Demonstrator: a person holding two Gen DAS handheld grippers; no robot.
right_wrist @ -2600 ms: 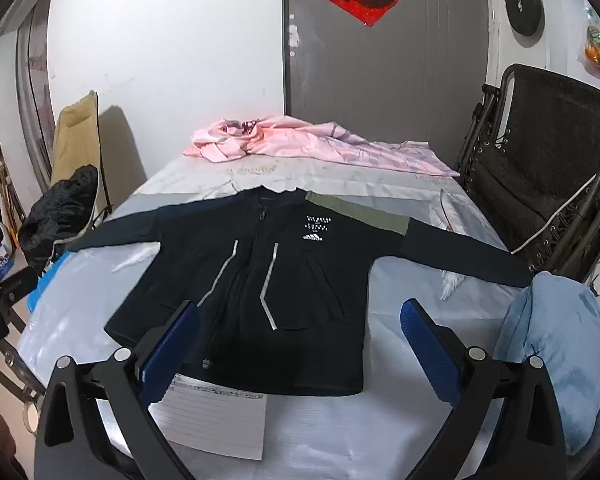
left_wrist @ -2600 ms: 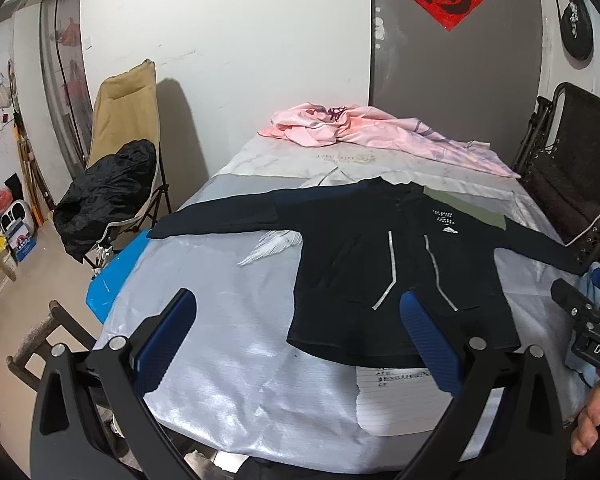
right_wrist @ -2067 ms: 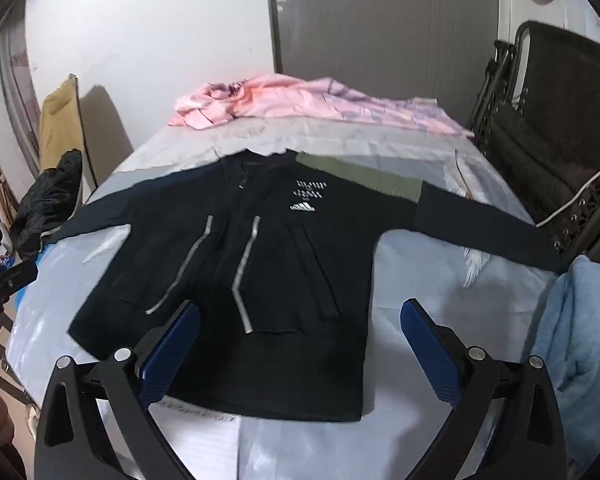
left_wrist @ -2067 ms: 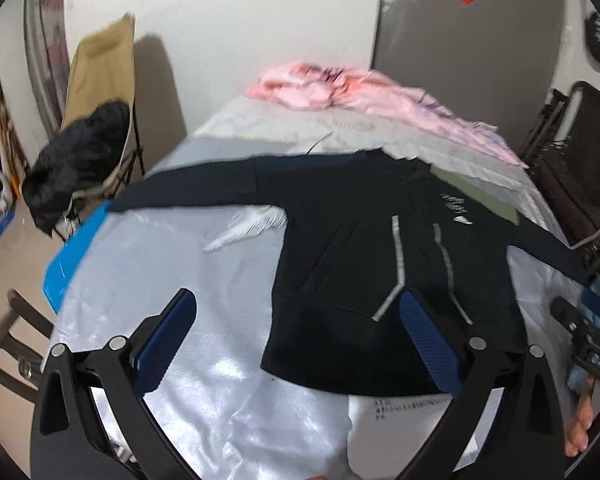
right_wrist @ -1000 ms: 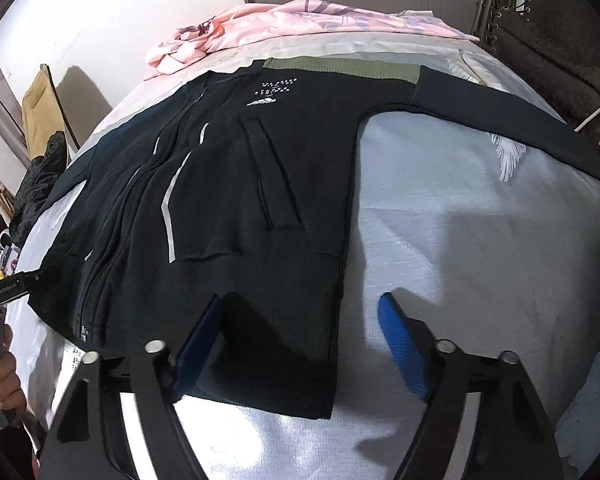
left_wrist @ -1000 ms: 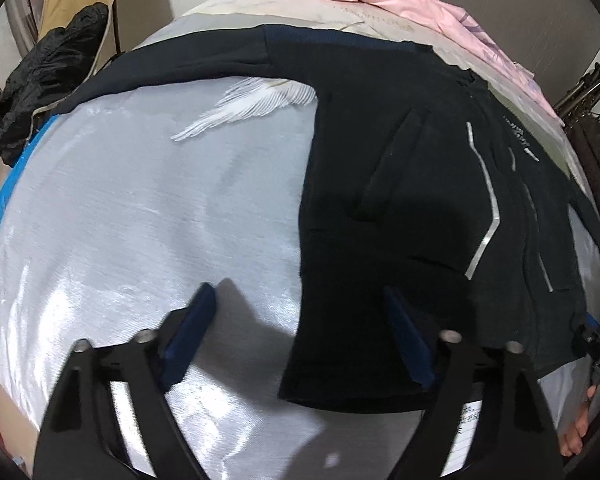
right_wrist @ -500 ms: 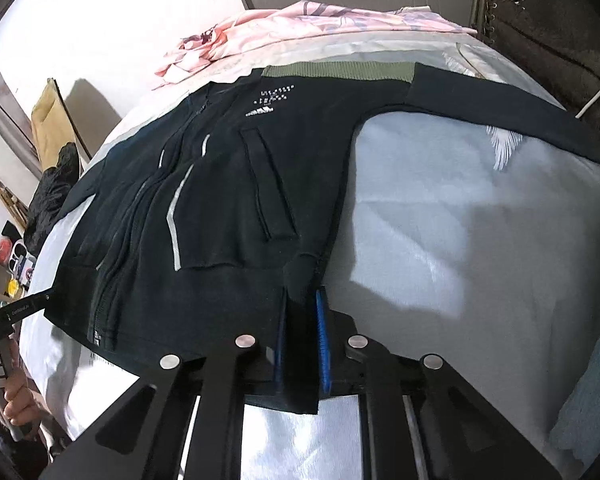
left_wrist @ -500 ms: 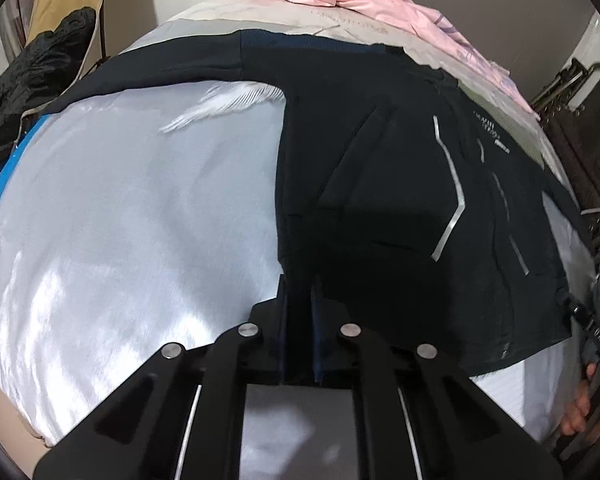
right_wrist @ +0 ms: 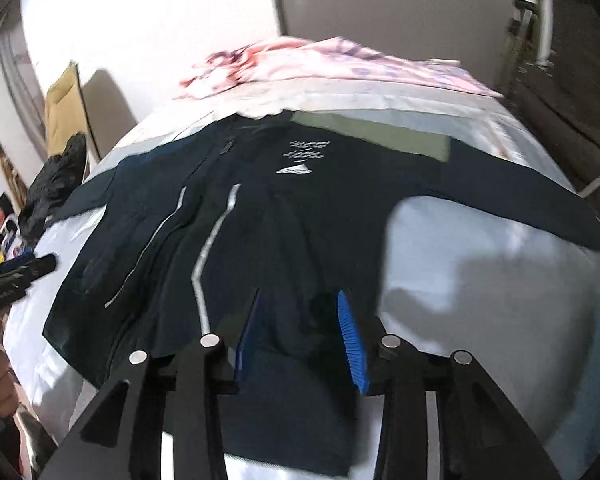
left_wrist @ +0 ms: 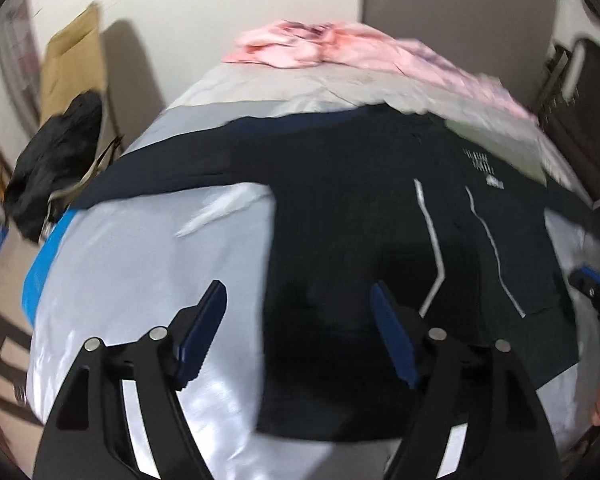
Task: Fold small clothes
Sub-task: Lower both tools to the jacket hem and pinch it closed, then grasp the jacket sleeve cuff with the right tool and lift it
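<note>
1. Black zip jacket point(left_wrist: 352, 216) – the task's garment, lying front-up and spread flat on the silvery-white table cover point(left_wrist: 140, 280), both sleeves stretched out to the sides; no fold visible in body or sleeves
2. Left gripper point(left_wrist: 298, 330) – fingers wide apart, straddling the jacket's left side edge near the hem, one blue pad over bare cover, the other over dark cloth; nothing held
3. Right gripper point(right_wrist: 298, 336) – fingers partly apart, narrower than the left, poised over the hem at the jacket's right side; cloth shows between the pads, but no pinch is evident and contact cannot be confirmed
4. Pink garment point(right_wrist: 300, 64) – heaped at the far end of the table, well apart from the jacket, unfolded
5. Progress, as judged – the jacket appears laid out and ready; sleeve folds, side folds and the final doubling all remain, and the pink garment is untouched
6. Both views are motion-blurred, so fine detail at the hem is uncertain
</note>
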